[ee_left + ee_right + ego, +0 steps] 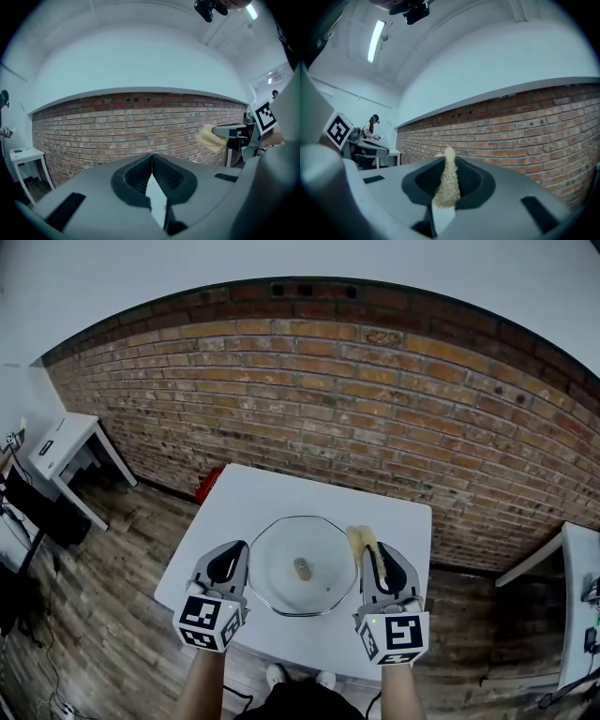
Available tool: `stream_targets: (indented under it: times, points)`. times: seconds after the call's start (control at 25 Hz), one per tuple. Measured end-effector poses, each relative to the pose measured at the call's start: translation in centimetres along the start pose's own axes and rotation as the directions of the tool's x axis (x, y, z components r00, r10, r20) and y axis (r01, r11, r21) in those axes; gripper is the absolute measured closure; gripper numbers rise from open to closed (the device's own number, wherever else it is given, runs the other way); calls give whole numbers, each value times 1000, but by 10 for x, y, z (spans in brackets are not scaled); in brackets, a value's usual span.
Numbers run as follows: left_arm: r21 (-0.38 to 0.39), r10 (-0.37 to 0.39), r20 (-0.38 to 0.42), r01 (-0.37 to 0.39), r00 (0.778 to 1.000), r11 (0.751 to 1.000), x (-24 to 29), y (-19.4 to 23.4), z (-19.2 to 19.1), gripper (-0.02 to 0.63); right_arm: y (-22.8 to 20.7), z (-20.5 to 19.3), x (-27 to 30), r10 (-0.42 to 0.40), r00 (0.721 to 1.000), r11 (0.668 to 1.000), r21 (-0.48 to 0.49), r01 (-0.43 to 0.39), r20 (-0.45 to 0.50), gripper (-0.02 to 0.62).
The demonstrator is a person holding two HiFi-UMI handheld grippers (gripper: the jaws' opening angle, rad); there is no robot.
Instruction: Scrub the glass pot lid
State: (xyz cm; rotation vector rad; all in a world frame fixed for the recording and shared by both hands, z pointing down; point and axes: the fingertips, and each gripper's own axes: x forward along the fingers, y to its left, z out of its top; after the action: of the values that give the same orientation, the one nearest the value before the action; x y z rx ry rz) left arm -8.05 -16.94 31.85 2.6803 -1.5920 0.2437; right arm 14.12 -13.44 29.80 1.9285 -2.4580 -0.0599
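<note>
No words, brands or numbers can be read anywhere. The only signs are black-and-white square code markers, which bear no letters. They stand on the left cube [210, 621] of the left tongs [230, 557] and on the right cube [395, 635] of the right tongs [378, 557]. Each gripper view also shows one marker on the other cube, at its edge.

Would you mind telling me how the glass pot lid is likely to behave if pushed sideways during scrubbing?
The glass pot lid lies flat, knob up, on the smooth white table, so it would probably slide rather than tip. Being glass, it is likely rigid and could break if shoved off the near edge.
</note>
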Motion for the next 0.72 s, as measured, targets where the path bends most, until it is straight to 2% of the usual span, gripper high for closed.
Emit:
stream_targets:
  times: [0.52,0.72]
  points:
    - [-13,-28,-34,28,999,1000,18,18,-23,594,10,-26,23,1,999,1000,26,0,-43,537]
    - [-18,-26,-46,25,999,1000,23,22,-30,595,16,-32,30,15,998,1000,1,-15,-57,537]
